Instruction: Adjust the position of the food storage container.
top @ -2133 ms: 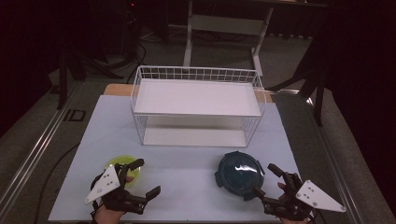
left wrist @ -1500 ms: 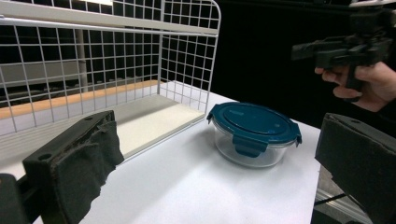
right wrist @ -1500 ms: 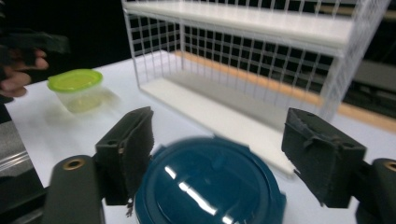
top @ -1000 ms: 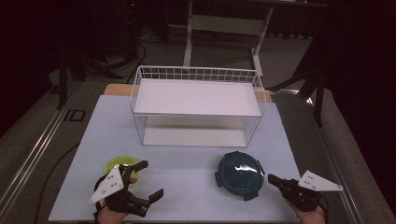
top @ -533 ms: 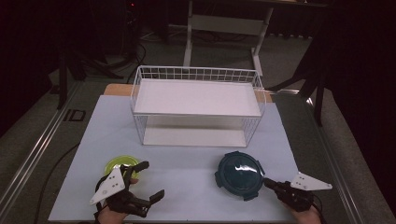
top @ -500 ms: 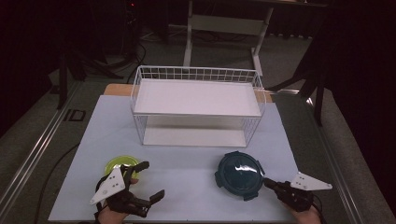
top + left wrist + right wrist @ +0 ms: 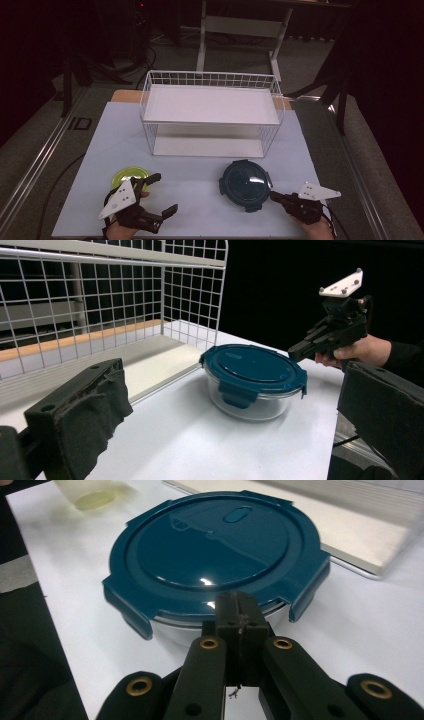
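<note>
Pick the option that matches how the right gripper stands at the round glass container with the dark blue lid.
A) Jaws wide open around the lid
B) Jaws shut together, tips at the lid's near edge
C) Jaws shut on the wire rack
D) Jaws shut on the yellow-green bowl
B: the right gripper has its jaws pressed together, tips right at the near rim of the dark blue lid, nothing between them.

Dim room, lit table (image 7: 200,200); glare on the lid (image 7: 210,545); far corner blurred.

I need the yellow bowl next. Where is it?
In the high view the yellow bowl sits near the table's front left, beside the left tool, left of the blue-lidded container.
</note>
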Demonstrator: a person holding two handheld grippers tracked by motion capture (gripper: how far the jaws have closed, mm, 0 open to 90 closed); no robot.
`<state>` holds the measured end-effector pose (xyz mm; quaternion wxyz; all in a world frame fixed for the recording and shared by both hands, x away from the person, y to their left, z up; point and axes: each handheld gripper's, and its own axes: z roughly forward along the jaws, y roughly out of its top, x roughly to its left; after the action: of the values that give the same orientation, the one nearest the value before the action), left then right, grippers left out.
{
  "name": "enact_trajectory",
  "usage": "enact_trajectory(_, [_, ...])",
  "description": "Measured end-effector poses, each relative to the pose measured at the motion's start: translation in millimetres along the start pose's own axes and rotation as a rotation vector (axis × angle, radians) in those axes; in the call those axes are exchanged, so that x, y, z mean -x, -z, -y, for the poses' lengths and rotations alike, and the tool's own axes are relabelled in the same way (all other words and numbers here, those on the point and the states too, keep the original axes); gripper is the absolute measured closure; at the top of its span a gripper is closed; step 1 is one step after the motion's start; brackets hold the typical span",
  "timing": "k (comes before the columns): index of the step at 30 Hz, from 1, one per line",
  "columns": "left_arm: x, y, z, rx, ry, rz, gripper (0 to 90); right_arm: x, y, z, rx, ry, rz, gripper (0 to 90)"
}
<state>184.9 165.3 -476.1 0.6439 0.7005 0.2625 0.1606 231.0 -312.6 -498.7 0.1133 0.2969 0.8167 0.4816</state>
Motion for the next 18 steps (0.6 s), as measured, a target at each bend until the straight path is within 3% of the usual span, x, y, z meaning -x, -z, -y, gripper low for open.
enact_trajectory(4, [0.4, -0.8, 0.6, -0.004, -0.003, 0.004, 0.0, -5.3, -10.2, -7.0, -0.016, 0.023, -0.027, 90.0])
enact_trajectory(6, [0.9, -1.1, 0.7, -0.006, -0.004, 0.004, 0.0, -4.0, -11.3, -9.1, 0.006, -0.003, -0.053, 90.0])
enact_trajectory(9, [1.4, -0.8, 0.9, -0.009, -0.007, 0.006, 0.0, -2.5, -9.9, -11.9, 0.007, 0.012, -0.018, 90.0])
enact_trajectory(13, [1.3, -0.7, 0.8, -0.007, -0.006, 0.009, 0.0, 9.4, -4.9, -12.0, 0.011, -0.010, 0.041, 90.0])
enact_trajectory(18, [1.6, -0.9, 0.9, -0.008, -0.006, 0.010, 0.0, 22.3, -9.6, -10.7, -0.004, -0.031, 0.061, 90.0])
